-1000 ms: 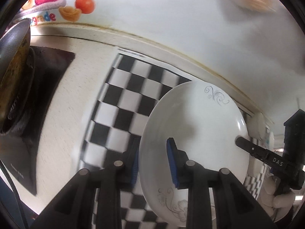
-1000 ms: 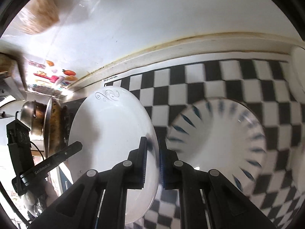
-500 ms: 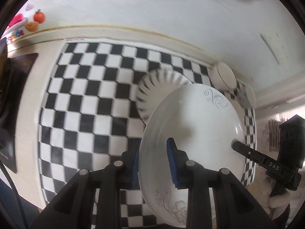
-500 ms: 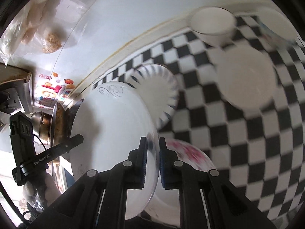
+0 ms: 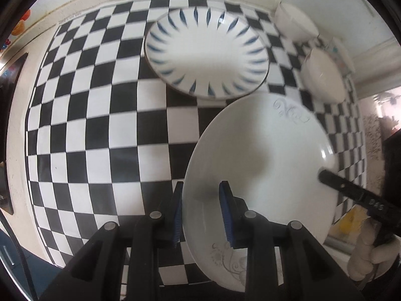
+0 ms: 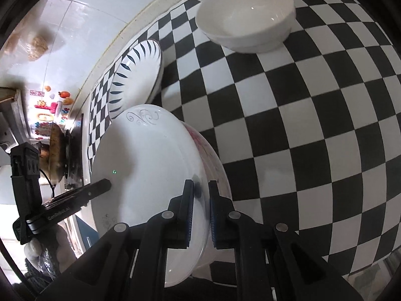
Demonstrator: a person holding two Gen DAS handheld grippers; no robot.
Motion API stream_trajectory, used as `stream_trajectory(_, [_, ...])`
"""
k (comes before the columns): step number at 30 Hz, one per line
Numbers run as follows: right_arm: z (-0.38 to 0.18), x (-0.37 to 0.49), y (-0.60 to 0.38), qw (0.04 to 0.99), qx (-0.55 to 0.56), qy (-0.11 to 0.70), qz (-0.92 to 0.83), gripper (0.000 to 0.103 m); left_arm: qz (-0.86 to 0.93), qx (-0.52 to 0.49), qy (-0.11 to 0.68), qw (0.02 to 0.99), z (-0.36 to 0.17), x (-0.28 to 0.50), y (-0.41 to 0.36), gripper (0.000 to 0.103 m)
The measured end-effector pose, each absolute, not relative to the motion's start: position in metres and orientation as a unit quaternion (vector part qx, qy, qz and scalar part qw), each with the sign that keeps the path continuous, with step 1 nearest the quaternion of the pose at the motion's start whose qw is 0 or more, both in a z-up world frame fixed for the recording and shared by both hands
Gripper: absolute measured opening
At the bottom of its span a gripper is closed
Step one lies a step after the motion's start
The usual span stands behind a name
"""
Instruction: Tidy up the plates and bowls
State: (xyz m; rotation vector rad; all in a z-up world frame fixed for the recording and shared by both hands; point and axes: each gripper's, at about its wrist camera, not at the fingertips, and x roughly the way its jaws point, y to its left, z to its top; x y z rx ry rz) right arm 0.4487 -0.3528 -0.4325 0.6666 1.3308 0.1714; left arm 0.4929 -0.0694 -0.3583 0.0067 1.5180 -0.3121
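Main risk, judged from the pics: the white plate was carried by its rim only, pinched from two opposite sides, so a slip or uneven pull from either hand could tip or drop it onto the pink-flowered dish right under it, w/ a chip or crack as the result. Another hazard: setting it down off-centre, so it rocks or slides onto the checkered counter. The left tongs were closed on the plate's near rim, blue pads either side, one pad on the inner face. The right tongs were nearly shut, clamped on the opposite rim. Plate sat tilted, low over the counter, near the blue-striped plate and apart from it; two white bowls stood further back by the wall. Whether it touched the dish below couldn't be told.
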Motion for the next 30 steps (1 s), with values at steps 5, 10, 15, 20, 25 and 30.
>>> stream_trajectory(5, [-0.434,0.452,-0.344,0.743,0.268,0.610,0.073,0.013,-0.134,0.011,0.698,0.704,-0.370,0.490,-0.074,0.025])
stream_trajectory(10, [-0.435,0.457,-0.339,0.744,0.251,0.615,0.072,0.013,-0.124,0.014,0.707,0.696,-0.381,0.489,-0.074,0.025])
stream_trajectory(15, [-0.436,0.459,-0.338,0.740,0.247,0.621,0.074,0.013,-0.120,0.008,0.717,0.687,-0.395,0.490,-0.077,0.025])
stream_trajectory(20, [-0.438,0.463,-0.340,0.730,0.255,0.630,0.074,0.013,-0.118,0.007,0.719,0.685,-0.396,0.493,-0.078,0.024])
stream_trajectory(25, [-0.439,0.466,-0.348,0.705,0.280,0.648,0.070,0.013,-0.109,0.004,0.725,0.680,-0.397,0.496,-0.071,0.024])
stream_trajectory(30, [-0.435,0.466,-0.348,0.693,0.273,0.664,0.063,0.013,-0.104,-0.012,0.735,0.670,-0.404,0.504,-0.067,0.024])
